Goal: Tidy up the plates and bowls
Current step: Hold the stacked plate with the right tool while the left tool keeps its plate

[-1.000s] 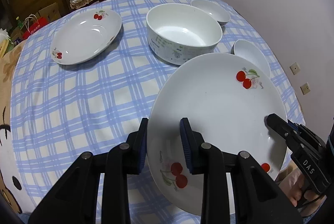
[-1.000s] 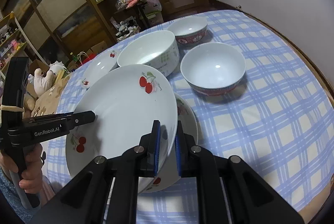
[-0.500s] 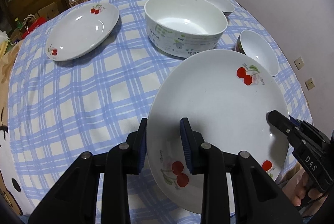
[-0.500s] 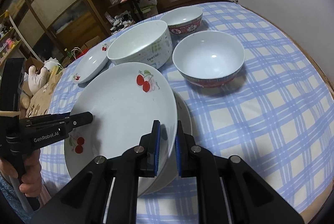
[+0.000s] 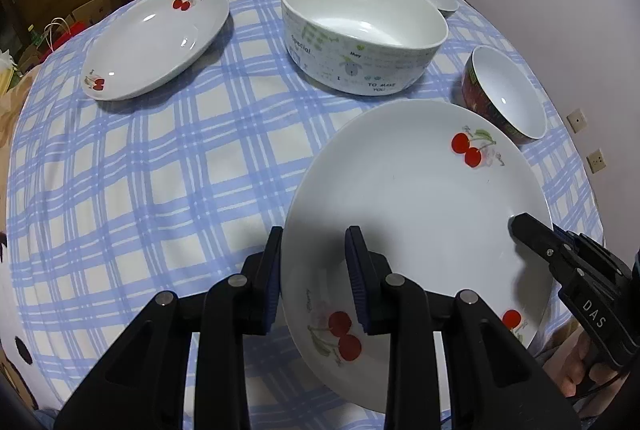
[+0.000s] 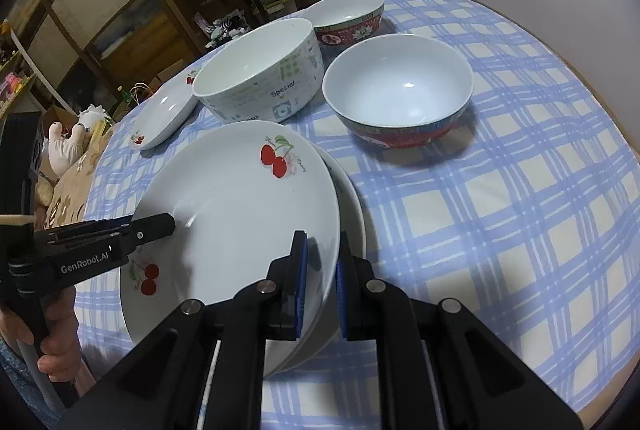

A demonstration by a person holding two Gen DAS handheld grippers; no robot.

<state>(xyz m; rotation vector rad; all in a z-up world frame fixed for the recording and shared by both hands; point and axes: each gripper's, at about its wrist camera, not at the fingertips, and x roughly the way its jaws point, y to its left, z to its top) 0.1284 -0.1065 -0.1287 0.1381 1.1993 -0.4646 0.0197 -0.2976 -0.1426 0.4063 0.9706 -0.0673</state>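
Both grippers pinch top plate [image 6: 240, 213] rim: left gripper [image 5: 316, 270], right gripper [image 6: 320, 286]. Lower it level, centred on plate beneath [image 6: 354, 205]; release together.

White cherry-print plate [image 5: 420, 197], blue-and-white checked tablecloth [image 5: 160, 189]

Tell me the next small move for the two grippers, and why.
Probably lower the top cherry plate fully onto the plate beneath, then open. Both the left gripper and right gripper grip its rim, and it sits tilted, offset from the lower plate.
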